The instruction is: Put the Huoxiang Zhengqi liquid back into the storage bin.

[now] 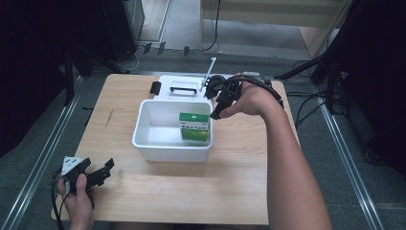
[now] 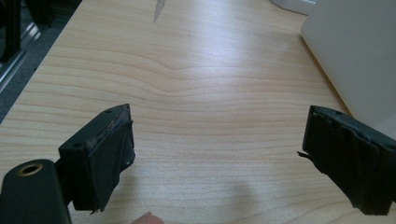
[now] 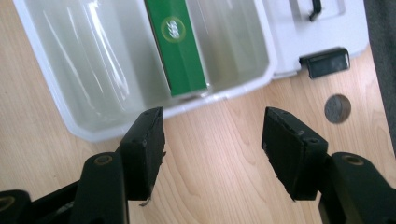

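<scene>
**Green box is in the bin; the right gripper is empty above the rim**

The green box stands inside the white bin, against the wall that is nearest to the right gripper. In the right gripper view the box lies ahead of the jaws and a little to their left, beyond the bin's near rim. The right gripper's jaws stand partly apart and nothing is between them; only the wooden table is seen in the gap. They do not touch the box or the bin.

The left gripper rests low at the near left corner of the table, well apart from the bin. Its jaws are wide apart and hold nothing; the bin's outer wall is ahead of it to its right.

I judge that the placing step is finished: the box sits in the bin and the right gripper is free of it. Behind the bin, beyond the right gripper, lies the white lid with a black handle and a black latch.

The next move, I think, is to close the bin. For this a gripper must go to the lid, take it at the handle or at an edge, and bring it over the bin without pushing the box. The lid is flat and wide, so a firm hold is needed, and the left gripper may have to steady the bin.
</scene>
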